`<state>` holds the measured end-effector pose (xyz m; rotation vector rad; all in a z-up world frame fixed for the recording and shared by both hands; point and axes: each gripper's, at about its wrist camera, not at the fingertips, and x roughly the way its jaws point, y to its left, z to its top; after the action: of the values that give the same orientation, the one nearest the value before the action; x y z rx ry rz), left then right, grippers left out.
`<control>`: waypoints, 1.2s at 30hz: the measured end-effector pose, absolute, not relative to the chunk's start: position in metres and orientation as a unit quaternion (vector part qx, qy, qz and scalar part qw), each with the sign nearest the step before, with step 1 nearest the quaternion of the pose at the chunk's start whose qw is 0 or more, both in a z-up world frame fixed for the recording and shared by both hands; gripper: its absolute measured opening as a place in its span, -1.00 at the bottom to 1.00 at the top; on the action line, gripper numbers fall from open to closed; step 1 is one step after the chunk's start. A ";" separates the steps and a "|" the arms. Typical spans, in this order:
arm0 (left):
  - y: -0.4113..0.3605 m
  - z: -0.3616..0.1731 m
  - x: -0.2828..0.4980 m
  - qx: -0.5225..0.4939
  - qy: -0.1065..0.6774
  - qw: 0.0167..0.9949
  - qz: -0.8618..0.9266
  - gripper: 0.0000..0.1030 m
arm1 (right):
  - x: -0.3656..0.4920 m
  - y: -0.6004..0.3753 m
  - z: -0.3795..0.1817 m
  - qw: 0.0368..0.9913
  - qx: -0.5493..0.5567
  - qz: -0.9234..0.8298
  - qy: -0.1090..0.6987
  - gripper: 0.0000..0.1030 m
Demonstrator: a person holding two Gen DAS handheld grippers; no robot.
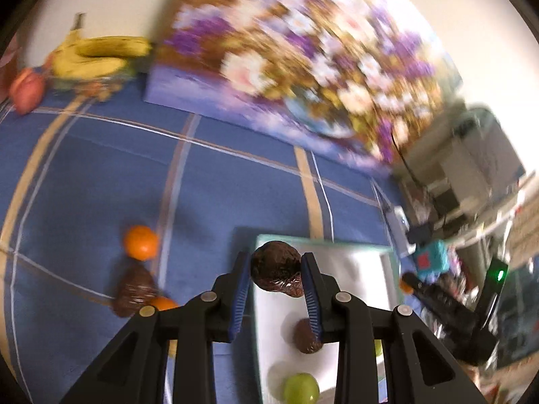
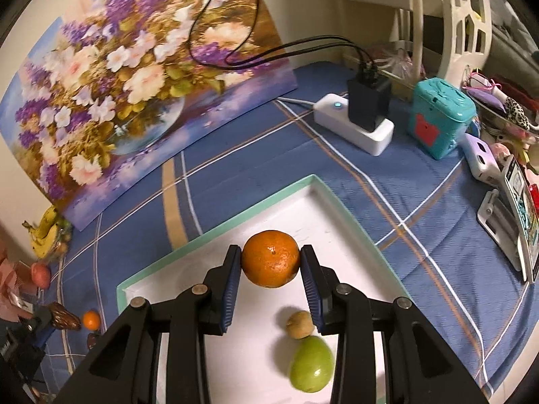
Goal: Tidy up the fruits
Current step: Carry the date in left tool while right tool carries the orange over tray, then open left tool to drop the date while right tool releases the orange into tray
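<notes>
Left wrist: left tongs (image 1: 275, 271) pinching a dark, possibly scaly fruit (image 1: 275, 269); right tongs (image 2: 270, 258) clamping an orange (image 2: 270, 258).

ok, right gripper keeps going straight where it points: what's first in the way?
Likely the white floor of the tray. The right gripper points down over it holding the orange, nothing visible between; depth unclear.

Left gripper (image 1: 276, 271) clamps dark scaly fruit (image 1: 275, 271) over white tray (image 1: 353, 269) — green fruit (image 1: 300, 388) inside.
</notes>
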<state>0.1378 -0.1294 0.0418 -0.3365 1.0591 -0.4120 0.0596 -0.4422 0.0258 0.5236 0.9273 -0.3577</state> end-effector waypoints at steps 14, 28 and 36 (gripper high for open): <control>-0.180 -0.012 0.135 -0.089 0.520 0.823 -0.213 -0.37 | 0.067 -0.447 -0.024 0.816 0.242 -0.181 0.493 -0.28; -0.182 -0.021 0.137 -0.074 0.532 0.820 -0.199 -0.35 | 0.065 -0.444 -0.027 0.812 0.234 -0.183 0.502 -0.27; -0.181 -0.019 0.139 -0.074 0.540 0.814 -0.200 -0.33 | 0.066 -0.445 -0.029 0.810 0.228 -0.186 0.507 -0.17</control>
<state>0.1393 -0.1807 -0.0187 -0.1574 1.1511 -0.4272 0.0657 -0.4448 -0.0286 0.4862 1.0837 -0.3980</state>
